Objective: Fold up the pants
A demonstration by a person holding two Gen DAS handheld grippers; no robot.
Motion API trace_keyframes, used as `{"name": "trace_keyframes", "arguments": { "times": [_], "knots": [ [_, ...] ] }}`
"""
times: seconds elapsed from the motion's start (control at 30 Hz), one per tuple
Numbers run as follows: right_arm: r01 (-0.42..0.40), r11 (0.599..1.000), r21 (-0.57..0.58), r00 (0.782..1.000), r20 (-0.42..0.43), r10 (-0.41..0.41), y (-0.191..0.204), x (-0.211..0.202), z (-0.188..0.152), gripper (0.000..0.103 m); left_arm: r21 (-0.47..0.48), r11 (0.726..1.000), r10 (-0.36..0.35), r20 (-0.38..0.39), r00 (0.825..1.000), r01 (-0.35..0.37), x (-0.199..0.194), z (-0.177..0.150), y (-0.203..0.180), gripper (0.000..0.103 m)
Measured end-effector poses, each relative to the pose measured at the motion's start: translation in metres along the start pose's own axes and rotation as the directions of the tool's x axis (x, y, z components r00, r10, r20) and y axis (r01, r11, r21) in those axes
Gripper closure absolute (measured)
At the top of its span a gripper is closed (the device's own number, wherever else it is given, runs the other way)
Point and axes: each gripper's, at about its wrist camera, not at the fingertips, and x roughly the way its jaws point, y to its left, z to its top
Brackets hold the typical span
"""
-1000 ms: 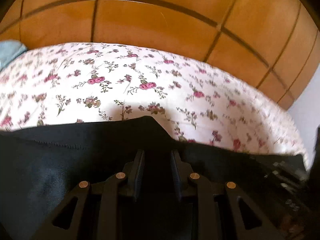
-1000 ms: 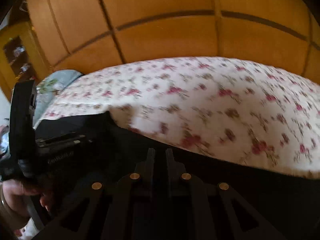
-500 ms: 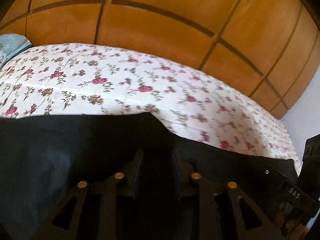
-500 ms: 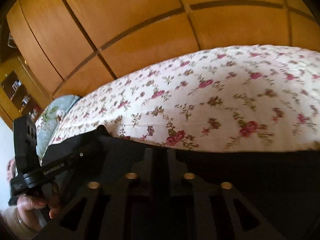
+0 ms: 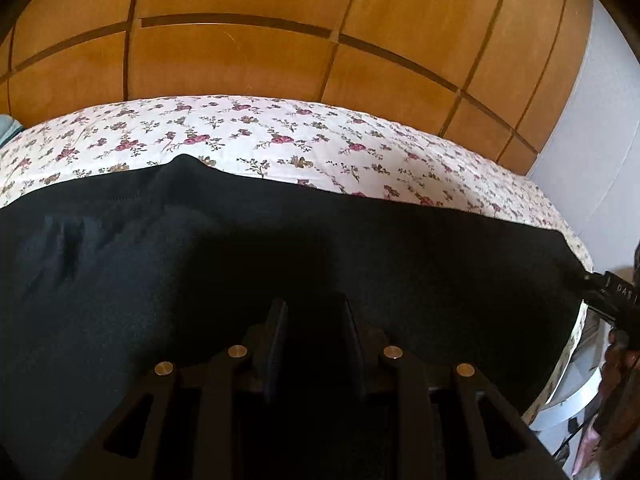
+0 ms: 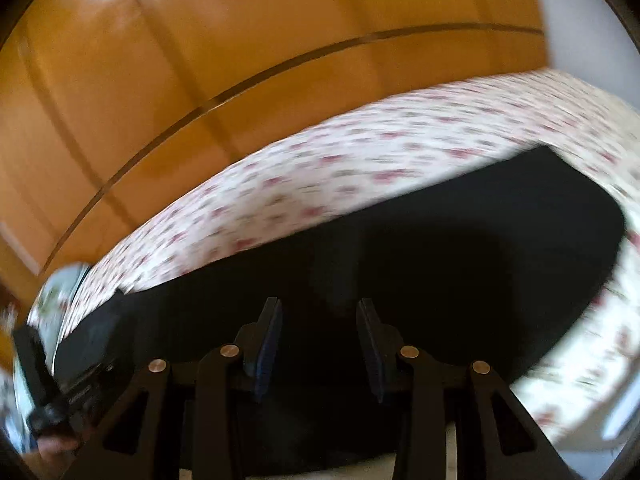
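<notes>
Black fabric pants (image 5: 280,248) lie spread flat right under both my grippers. My left gripper (image 5: 314,322) has its fingers parted, gripping nothing; my right gripper (image 6: 318,320) is opening, nothing pinched either. Beyond them there's floral white bedsheet (image 5: 280,132), then glossy orange-brown wooden panels (image 5: 240,52).

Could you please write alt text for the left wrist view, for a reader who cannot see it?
Black pants lie spread across a bed with a floral sheet, filling the lower half of the view. The left gripper reaches over them, jaws slightly apart. Wooden panelled doors stand behind the bed.
</notes>
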Motion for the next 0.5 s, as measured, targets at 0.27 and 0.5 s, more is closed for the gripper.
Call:
{"name": "trace_keyframes", "arguments": {
  "times": [0.27,0.5],
  "knots": [
    [0.146,0.974,0.173,0.986,0.056,-0.157,-0.083,-0.031,0.006,0.064,0.024,0.999,0.026,0.012,1.000,-0.026,-0.004,-0.006,-0.002,0.073],
    [0.143,0.907,0.397,0.977,0.089,-0.193,-0.141,-0.041,0.006,0.054,0.016,1.000,0.024,0.003,1.000,-0.024,-0.005,-0.006,0.000,0.073]
  ]
}}
